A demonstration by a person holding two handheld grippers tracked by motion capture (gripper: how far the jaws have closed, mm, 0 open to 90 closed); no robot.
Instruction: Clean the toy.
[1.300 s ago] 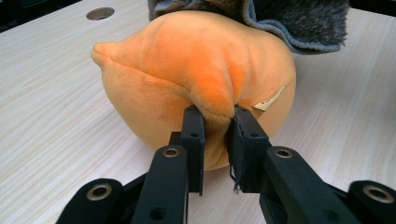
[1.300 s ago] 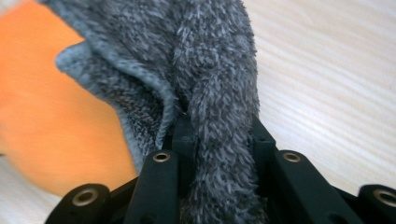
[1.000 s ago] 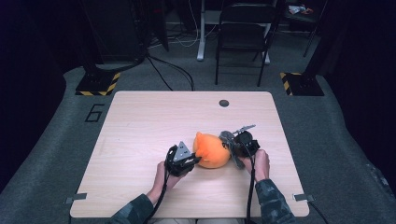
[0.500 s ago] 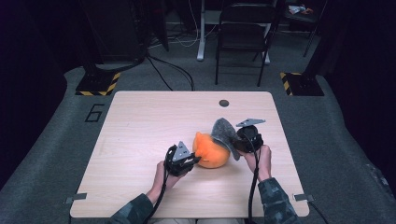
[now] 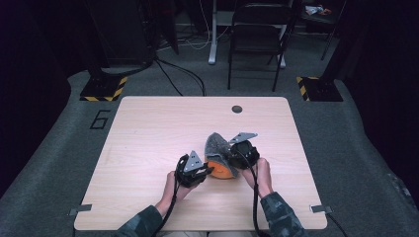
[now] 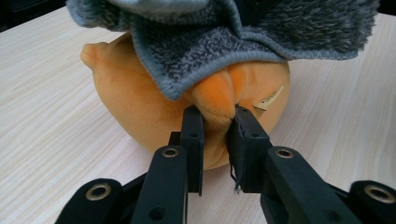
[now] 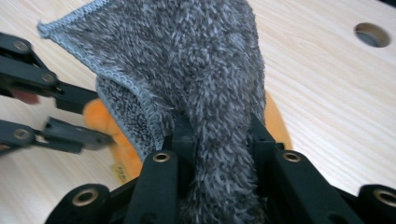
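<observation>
left gripper [image 6: 215, 122]: round orange plush toy [image 6: 140, 112] pinched | right gripper [image 7: 217, 135]: fuzzy grey cloth [image 7: 196, 60] clamped | toy top hidden by cloth

Plush toy [image 5: 221, 170]: on table [image 5: 148, 128], near front edge
Towel [image 5: 217, 146]: draped over plush
Left gripper [image 5: 206, 170]: left of plush
Right gripper [image 5: 232, 150]: right of towel

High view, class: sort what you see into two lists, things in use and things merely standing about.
In use:
left tongs, pinching the orange plush toy
right tongs, gripping the grey fluffy cloth draped over the toy

Standing about:
folding chair
floor cables
table hole
</observation>
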